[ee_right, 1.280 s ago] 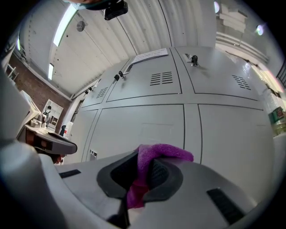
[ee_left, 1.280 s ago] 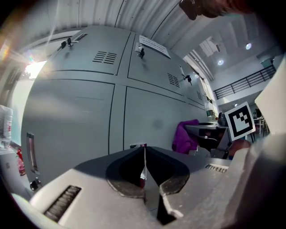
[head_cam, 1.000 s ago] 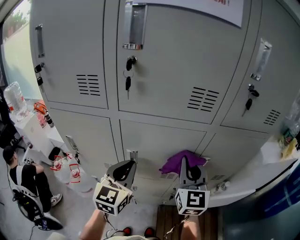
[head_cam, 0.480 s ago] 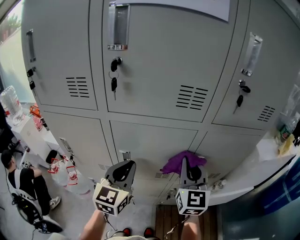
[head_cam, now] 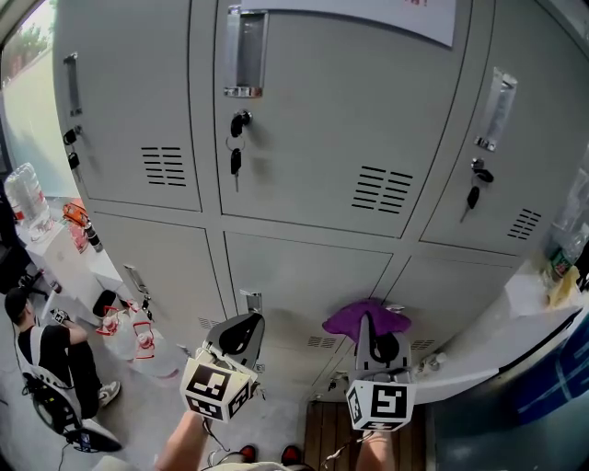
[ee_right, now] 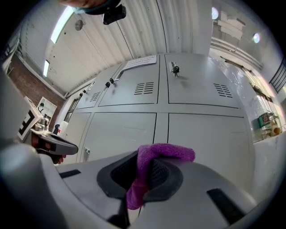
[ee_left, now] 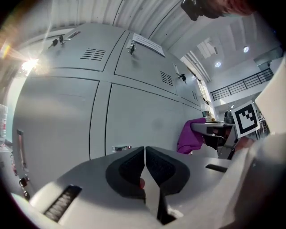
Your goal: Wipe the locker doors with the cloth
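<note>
Grey locker doors [head_cam: 331, 138] fill the head view, with keys hanging in two locks. My right gripper [head_cam: 368, 324] is shut on a purple cloth [head_cam: 366, 315], held a little in front of a lower locker door [head_cam: 304, 276]. In the right gripper view the cloth [ee_right: 152, 163] is pinched between the pads and folds over the top. My left gripper [head_cam: 241, 327] is held beside it to the left, shut with nothing between its jaws [ee_left: 145, 159]. The left gripper view also shows the purple cloth [ee_left: 191, 134] off to the right.
A white ledge [head_cam: 515, 322] juts out at the right with bottles on it. At the lower left a seated person [head_cam: 46, 359], water bottles [head_cam: 138, 336] and a small white table [head_cam: 64, 248] stand on the floor. A paper notice [head_cam: 386, 14] is stuck at the top.
The view has shifted slightly, so the lockers sit a little lower and to the right. Both grippers stay low in front of the lower doors, the cloth still held.
</note>
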Available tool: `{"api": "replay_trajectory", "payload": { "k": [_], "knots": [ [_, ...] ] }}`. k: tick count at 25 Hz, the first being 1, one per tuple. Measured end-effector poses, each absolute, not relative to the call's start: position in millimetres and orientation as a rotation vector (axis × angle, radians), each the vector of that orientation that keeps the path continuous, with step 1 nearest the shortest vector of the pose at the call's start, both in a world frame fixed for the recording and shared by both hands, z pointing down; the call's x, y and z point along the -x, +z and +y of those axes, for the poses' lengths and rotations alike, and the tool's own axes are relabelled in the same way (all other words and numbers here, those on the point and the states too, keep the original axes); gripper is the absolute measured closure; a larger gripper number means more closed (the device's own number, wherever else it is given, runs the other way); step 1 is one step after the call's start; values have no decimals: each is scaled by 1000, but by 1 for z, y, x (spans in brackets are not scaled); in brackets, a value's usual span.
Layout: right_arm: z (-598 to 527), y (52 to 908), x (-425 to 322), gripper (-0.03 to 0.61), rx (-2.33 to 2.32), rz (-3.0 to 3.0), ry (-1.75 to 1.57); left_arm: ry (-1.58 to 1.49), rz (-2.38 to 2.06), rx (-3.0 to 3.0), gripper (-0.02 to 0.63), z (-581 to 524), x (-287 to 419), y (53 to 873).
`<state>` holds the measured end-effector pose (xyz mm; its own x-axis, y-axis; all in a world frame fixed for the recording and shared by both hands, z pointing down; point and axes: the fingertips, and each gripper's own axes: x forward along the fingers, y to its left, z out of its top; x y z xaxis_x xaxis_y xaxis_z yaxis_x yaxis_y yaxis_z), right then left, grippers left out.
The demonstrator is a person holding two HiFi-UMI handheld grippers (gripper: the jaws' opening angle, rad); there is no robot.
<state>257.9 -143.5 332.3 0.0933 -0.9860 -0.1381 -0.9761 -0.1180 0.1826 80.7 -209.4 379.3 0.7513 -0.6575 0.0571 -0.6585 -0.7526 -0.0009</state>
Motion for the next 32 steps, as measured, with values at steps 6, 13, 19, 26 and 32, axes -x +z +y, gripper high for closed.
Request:
{"api": "replay_trajectory", "payload": {
  "k": [6, 13, 19, 26, 32],
  "knots": [
    [-129, 332, -231, 546, -2246, -2114, -365, 86, -1132, -2902, 583, -203, -66, 381],
    [-128, 336, -195, 546, -2168, -2212, -360, 98, -1212, -2869, 584, -197, -36, 384],
    [-137, 342, -156, 546, -2063, -2315, -354, 102, -1304, -2829, 584, -195, -6, 386],
    [-154, 351, -115, 546, -1938, -2415, -349, 115, -1410, -2771, 584, -195, 28, 389],
    [-174, 362, -89, 546, -1856, -2481, -319, 130, -1485, -2725, 584, -202, 54, 394]
  ]
}}
